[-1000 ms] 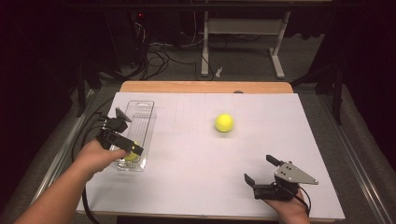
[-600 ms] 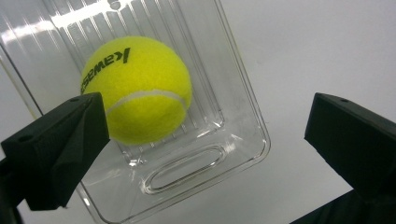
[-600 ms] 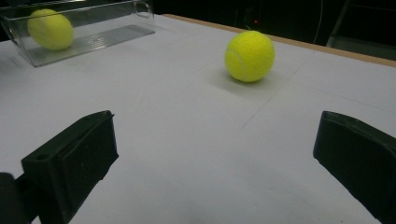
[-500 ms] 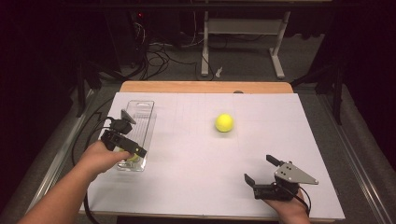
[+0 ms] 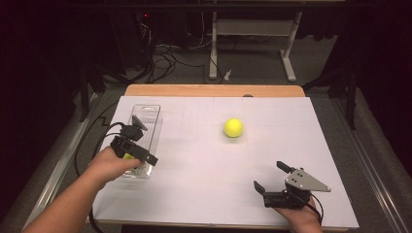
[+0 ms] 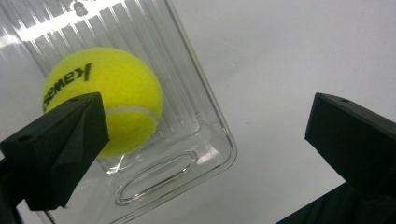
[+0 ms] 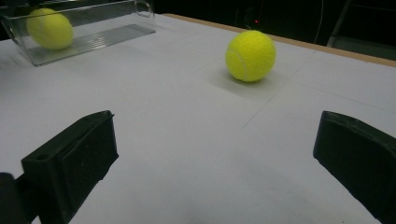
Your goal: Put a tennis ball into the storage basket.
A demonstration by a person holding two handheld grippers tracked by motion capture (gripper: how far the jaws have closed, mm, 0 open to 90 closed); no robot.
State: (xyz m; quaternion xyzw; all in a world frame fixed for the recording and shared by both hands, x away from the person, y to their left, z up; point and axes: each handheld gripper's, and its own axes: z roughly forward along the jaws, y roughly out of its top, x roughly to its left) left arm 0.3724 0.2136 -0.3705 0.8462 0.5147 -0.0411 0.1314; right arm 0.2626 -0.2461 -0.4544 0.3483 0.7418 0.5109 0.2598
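**Left gripper lifted off the ball in the tray**

At the table's left, the left gripper (image 5: 132, 144) hung above the near end of the clear plastic tray (image 5: 154, 116), jaws wide apart and holding nothing. It had risen slightly since a second earlier. A yellow tennis ball (image 6: 105, 98) lay inside the tray's near end. A second tennis ball (image 5: 233, 127) sat alone mid-table, unmoved. At the near right, the right gripper (image 5: 272, 176) rested on the white table (image 5: 204, 165), jaws wide open and empty, unchanged.
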